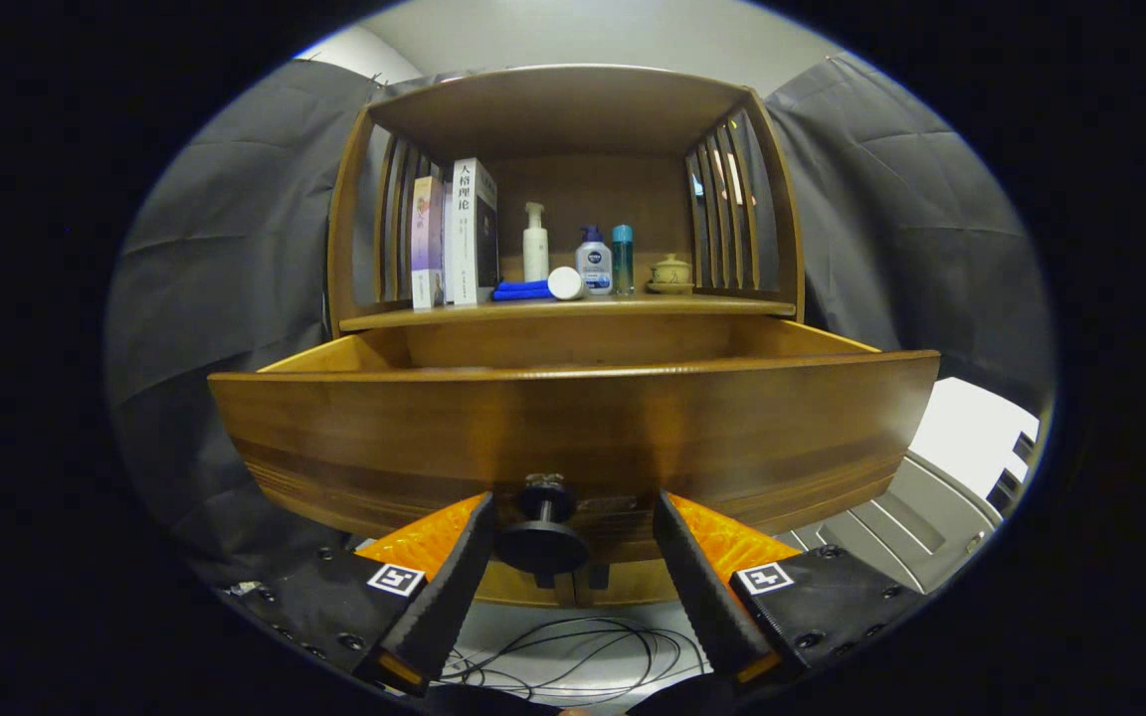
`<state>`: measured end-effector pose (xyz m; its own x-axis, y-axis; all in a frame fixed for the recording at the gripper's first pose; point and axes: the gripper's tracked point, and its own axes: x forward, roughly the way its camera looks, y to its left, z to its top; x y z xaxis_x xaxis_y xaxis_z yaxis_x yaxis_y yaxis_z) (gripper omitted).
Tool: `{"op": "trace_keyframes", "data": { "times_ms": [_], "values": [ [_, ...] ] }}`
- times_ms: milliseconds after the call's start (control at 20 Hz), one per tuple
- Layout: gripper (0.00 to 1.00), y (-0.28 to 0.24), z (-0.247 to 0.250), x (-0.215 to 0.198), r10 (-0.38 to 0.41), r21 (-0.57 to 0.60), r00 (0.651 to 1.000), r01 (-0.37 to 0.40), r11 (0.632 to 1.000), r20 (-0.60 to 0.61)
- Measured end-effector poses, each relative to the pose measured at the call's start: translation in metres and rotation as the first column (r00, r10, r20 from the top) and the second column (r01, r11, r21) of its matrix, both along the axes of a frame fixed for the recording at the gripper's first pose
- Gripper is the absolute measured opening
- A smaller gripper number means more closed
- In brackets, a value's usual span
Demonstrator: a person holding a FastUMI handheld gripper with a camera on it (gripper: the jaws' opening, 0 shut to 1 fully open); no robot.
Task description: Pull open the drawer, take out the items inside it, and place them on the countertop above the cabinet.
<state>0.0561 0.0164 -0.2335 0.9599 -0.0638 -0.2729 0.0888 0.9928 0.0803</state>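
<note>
Straddling the drawer knob (544, 532) at twelve o'clock, the gripper (570, 557) fingers are standing apart, gripping nothing; the drawer (573, 428) is already pulled out.

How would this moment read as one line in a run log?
drawer: pulled open | gripper: open, fingers astride knob | contents: hidden | countertop: bottles, books
</note>
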Motion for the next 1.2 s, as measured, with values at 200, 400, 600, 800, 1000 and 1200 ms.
{"op": "trace_keyframes", "data": {
  "times_ms": [200,400,600,800,1000,1200],
  "values": [
    [0.98,0.003,0.006,0.000,-0.007,0.010,0.999,0.006,1.000,0.043],
    [0.98,0.011,0.013,0.005,-0.003,0.020,0.997,0.001,1.000,0.072],
    [0.98,0.008,0.015,0.019,0.013,0.028,0.998,-0.015,0.999,0.064],
    [0.98,0.006,0.018,0.035,0.017,0.018,0.998,-0.018,1.000,0.064],
    [0.98,0.006,0.022,0.065,0.003,0.017,0.998,-0.005,1.000,0.062],
    [0.98,0.005,0.025,0.093,-0.009,0.022,0.999,0.008,1.000,0.043]
  ]
}}
